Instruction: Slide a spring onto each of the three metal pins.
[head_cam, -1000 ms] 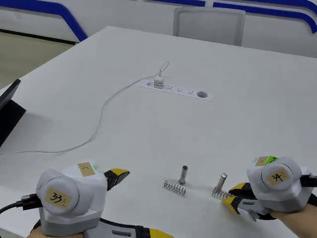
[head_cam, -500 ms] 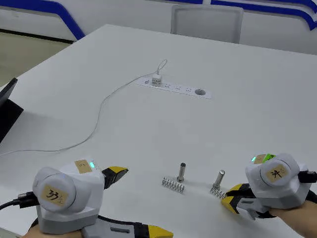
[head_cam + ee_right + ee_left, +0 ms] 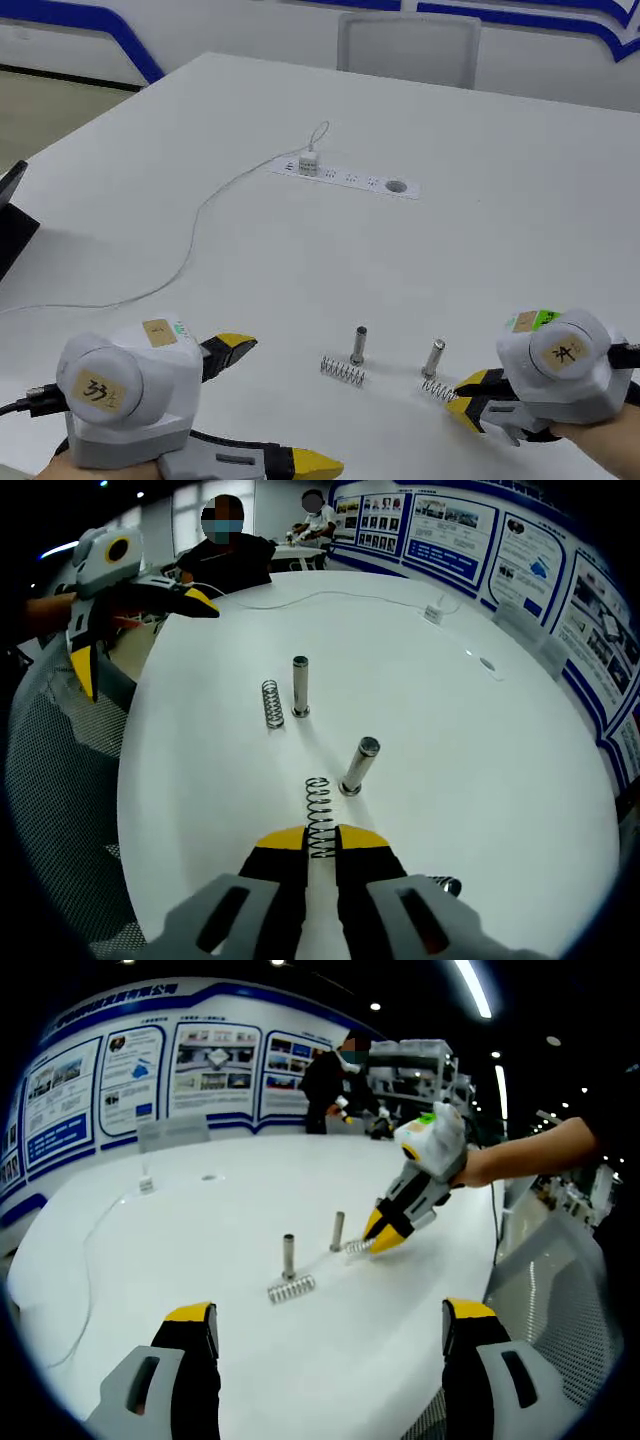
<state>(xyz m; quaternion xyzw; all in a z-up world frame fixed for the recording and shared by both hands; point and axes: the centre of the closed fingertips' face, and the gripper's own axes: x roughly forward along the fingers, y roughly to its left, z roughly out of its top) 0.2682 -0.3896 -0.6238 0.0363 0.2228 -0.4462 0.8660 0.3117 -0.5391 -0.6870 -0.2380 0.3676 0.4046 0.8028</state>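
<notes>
Right tongs [image 3: 320, 842]: yellow tips drawn together, clamped on the near end of spring A [image 3: 318, 810]; the rest of spring A lies flat on the white surface [image 3: 480, 200] and runs straight away from the tips toward the foot of pin A [image 3: 358, 765]; its far end sits just beside that foot; whether the two touch, cannot tell.

Pin A: standing on end, near the front edge of the surface, just ahead of the right tongs; spring A lies beside it, not around it.

Pin B [image 3: 299, 685]: standing on end, near pin A but apart from it, on the side toward the left tongs [image 3: 328, 1312]; spring B [image 3: 269, 702] lies flat on the surface just beside its foot, beside and not around; neither pair of tongs touches spring B.

Left tongs: tips wide apart, gripping nothing; held above the surface at the lower left of the head view, well apart from both pins and both springs.

Farther back on the surface: a white power strip [image 3: 345, 178] with a small white plug block [image 3: 308, 165] at one end; a thin white cable [image 3: 200, 215] trails from the block toward the left edge; a grey chair [image 3: 408, 45] stands beyond the far edge.
</notes>
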